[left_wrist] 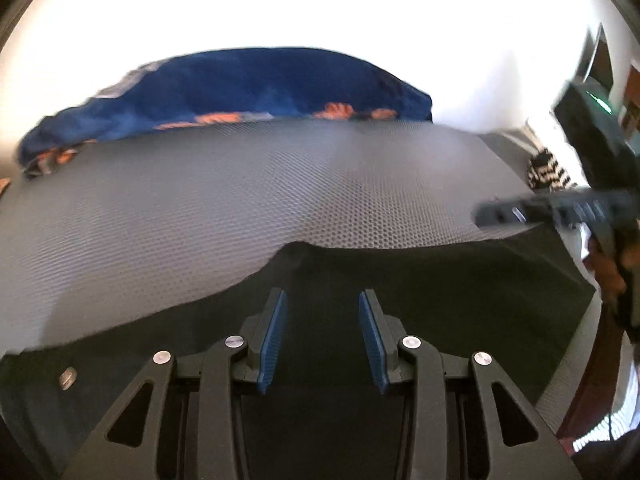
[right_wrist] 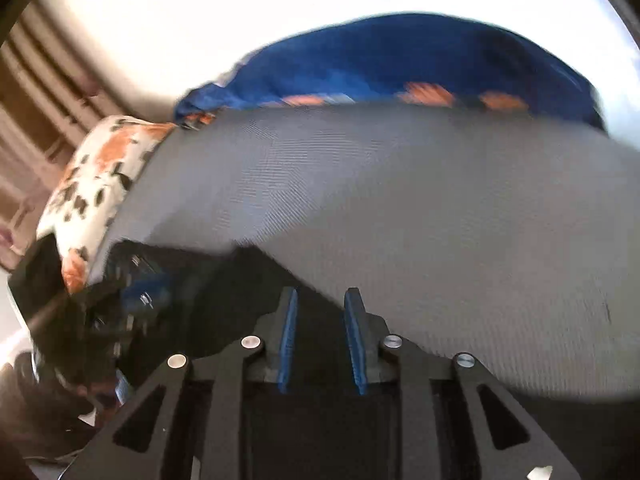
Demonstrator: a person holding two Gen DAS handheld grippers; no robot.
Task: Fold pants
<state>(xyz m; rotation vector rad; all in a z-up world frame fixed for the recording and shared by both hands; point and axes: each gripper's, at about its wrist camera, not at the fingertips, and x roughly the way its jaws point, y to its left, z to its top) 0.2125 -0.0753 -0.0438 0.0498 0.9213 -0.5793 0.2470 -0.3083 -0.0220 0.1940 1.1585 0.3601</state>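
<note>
The left tool [left_wrist: 322, 336] hangs over dark fabric with its two fingers apart and nothing between them. Each finger is black hard plastic faced with a ribbed blue pad [left_wrist: 273, 342], carried on angular black linkage arms with round silver pivot pins. The right tool [right_wrist: 321, 340] is built the same way; its blue pads [right_wrist: 287, 340] stand a narrower gap apart, and they too clasp nothing, with dark cloth visible below the gap.

That cloth is the pants [left_wrist: 440, 288], black and matte with a fine weave, lying flat directly beneath both tools. Their far edge runs in an uneven, wavy line with a small raised peak near the middle. A small round metal button [left_wrist: 68, 377] sits on the fabric at the left of the left wrist view.

Beyond the pants stretches a grey mat [left_wrist: 240, 192] whose surface is embossed with a tight honeycomb pattern. At its far side lies a rumpled, rounded heap of deep blue cloth [left_wrist: 248, 84] with orange patches along its lower edge. In the right wrist view a soft white cushion [right_wrist: 100, 184] blotched with orange and black sits at the mat's left edge. In the left wrist view the right tool's black body shows blurred at the right, gripped by a hand [left_wrist: 608, 272], with a black-and-white striped piece of fabric [left_wrist: 546, 172] behind it.
</note>
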